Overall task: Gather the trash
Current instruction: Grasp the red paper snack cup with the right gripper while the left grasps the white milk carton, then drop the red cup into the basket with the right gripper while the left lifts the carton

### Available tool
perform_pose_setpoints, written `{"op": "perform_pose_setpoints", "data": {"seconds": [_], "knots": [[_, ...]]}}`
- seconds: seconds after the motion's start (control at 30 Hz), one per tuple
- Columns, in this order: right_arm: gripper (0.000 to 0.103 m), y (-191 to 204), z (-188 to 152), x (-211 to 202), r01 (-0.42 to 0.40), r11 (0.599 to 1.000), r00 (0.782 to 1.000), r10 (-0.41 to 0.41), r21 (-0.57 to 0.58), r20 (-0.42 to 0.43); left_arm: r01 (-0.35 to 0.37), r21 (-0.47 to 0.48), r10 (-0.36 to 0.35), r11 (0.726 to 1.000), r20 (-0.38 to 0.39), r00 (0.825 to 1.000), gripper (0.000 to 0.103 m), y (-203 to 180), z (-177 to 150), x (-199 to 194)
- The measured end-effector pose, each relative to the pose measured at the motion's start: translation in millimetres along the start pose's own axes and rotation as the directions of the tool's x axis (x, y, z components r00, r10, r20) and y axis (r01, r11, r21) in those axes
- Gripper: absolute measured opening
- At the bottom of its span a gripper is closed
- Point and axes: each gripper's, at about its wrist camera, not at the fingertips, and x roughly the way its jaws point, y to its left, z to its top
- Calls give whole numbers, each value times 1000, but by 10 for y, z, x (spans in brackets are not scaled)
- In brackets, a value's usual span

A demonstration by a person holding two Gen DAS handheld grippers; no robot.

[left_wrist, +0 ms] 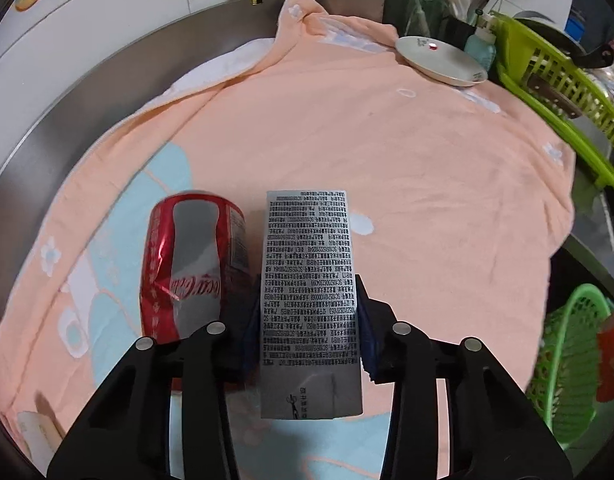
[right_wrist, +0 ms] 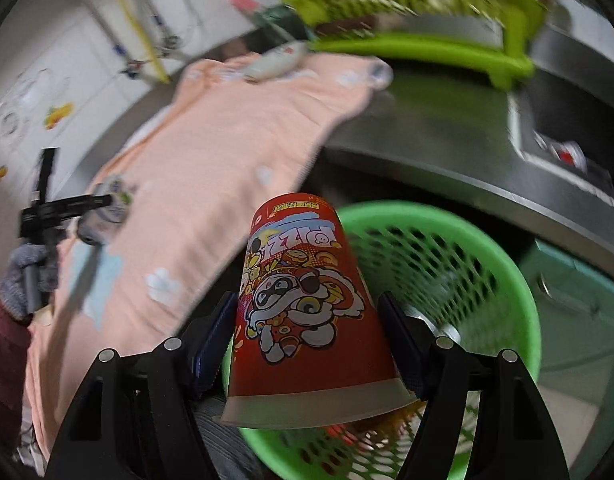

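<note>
My left gripper (left_wrist: pixel 309 320) is shut on a silver carton (left_wrist: pixel 309 280) printed with black text, held just above the peach towel (left_wrist: pixel 387 168). A dented red cola can (left_wrist: pixel 191 264) lies on the towel just left of it. My right gripper (right_wrist: pixel 307 332) is shut on a red paper cup (right_wrist: pixel 303 304) with a cartoon print, held upside down over the rim of the green mesh basket (right_wrist: pixel 487 264). The basket also shows in the left wrist view (left_wrist: pixel 567 364) at the far right. The left gripper also shows in the right wrist view (right_wrist: pixel 63 212), far left.
A white plate (left_wrist: pixel 439 60) sits at the towel's far edge. A lime dish rack (left_wrist: pixel 555 92) stands at the right on the steel counter (right_wrist: pixel 447 148). A paper scrap (left_wrist: pixel 39 432) lies at the towel's near left. Tiled wall behind.
</note>
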Motion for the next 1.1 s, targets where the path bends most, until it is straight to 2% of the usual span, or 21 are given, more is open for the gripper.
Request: {"op": "perform_pose_setpoints", "data": {"seconds": [0.17,0.3,0.57,0.83,1.1], "knots": [[69,-185,-34,292,43,997,997,-39,58,-64,32,4,-32,999,19,999,39,-24,-75,-144],[69,-272,-94,591,117,992,985,-109,51,-133,85,11,-85,996,43,995,39,-72,-130,-347],[69,-360,-108,907,145,988,972,-131,57,-196,170,98,-180,981,104,978,39,-388,-239,-779],[70,-305,-27,1001,142,989,976,-132,50,-174,268,191,-294,944,127,947,39,-855,-329,-1065],[73,-228,-33,501,122,992,990,-121,12,-72,323,257,-358,911,104,928,39,-1269,-444,-1173]]}}
